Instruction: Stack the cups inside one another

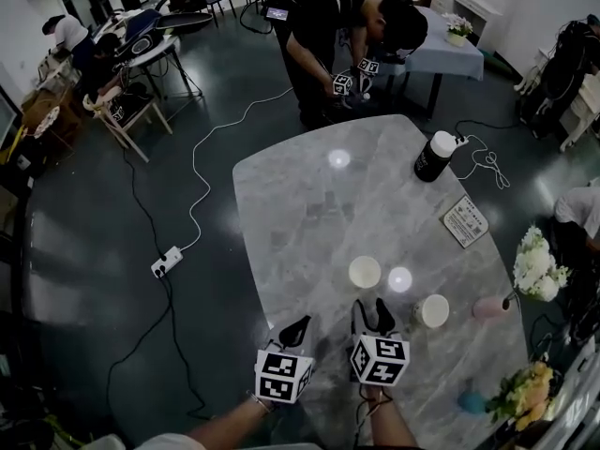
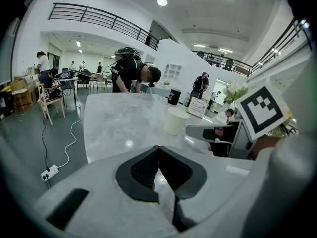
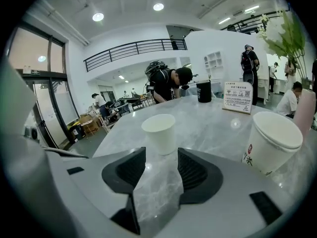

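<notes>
At near edge of worktop point(image 1: 309, 195): both tools are over the grey marble surface, side by side, each carrying its marker cube.
Left tool point(image 2: 158, 150): jaws are closed tip to tip, with nothing between them.
Right tool point(image 3: 159, 155): jaws stand moderately apart and empty; only bare marble shows in the gap.
Plain white cup point(image 1: 365, 272): upright with its mouth up, just ahead of the right tool and in line with its gap. It is clear of both pads and touches no other cup.
Printed white cup point(image 1: 432, 310): stands mouth up to the right of the plain cup and apart from it, with a red mark on its side. In the right gripper view it is close to the outside of the right-hand jaw.
Pink cup point(image 1: 487, 307): further right, near the worktop's right edge, separate from the printed cup.
Stacking status: no cup sits inside another; all three stand singly.
Black bottle point(image 1: 434, 156): has a white cap and stands upright towards the far right of the worktop.
Sign card point(image 1: 465, 221): lies between the bottle and the cups.
White flowers point(image 1: 537, 268): at the right edge.
Person point(image 1: 337, 26): bent over beyond the far end of the worktop.
Power strip point(image 1: 166, 262): on the floor to the left, with a white cable attached.
</notes>
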Available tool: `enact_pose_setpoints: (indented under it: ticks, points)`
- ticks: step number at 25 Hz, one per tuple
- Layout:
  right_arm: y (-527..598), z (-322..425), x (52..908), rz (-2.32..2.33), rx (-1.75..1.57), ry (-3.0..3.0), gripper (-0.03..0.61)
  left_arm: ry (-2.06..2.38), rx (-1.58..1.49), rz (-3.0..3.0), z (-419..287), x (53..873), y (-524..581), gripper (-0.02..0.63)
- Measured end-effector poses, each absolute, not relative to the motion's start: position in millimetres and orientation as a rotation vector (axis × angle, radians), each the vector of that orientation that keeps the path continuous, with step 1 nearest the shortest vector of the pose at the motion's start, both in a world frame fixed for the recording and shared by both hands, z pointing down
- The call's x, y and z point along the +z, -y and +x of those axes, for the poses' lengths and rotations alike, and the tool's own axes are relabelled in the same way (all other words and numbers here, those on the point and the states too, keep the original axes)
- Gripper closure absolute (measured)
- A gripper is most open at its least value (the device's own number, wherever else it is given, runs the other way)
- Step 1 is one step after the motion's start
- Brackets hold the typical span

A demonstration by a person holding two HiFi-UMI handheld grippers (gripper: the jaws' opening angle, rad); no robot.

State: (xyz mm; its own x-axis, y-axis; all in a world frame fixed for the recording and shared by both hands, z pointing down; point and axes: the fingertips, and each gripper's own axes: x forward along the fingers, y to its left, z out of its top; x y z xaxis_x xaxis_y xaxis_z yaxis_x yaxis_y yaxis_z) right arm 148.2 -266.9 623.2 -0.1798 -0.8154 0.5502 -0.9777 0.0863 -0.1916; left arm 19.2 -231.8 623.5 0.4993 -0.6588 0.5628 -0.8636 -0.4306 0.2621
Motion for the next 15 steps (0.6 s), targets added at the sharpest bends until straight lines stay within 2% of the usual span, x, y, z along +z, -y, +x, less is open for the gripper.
enact_pose_setpoints:
  ticks: [15]
  points:
    - [300.6,146.9,637.1,1.761,0.632,2.090,0.362,1.239,0.544,2.195,14.8,640.4,235.9,0.606]
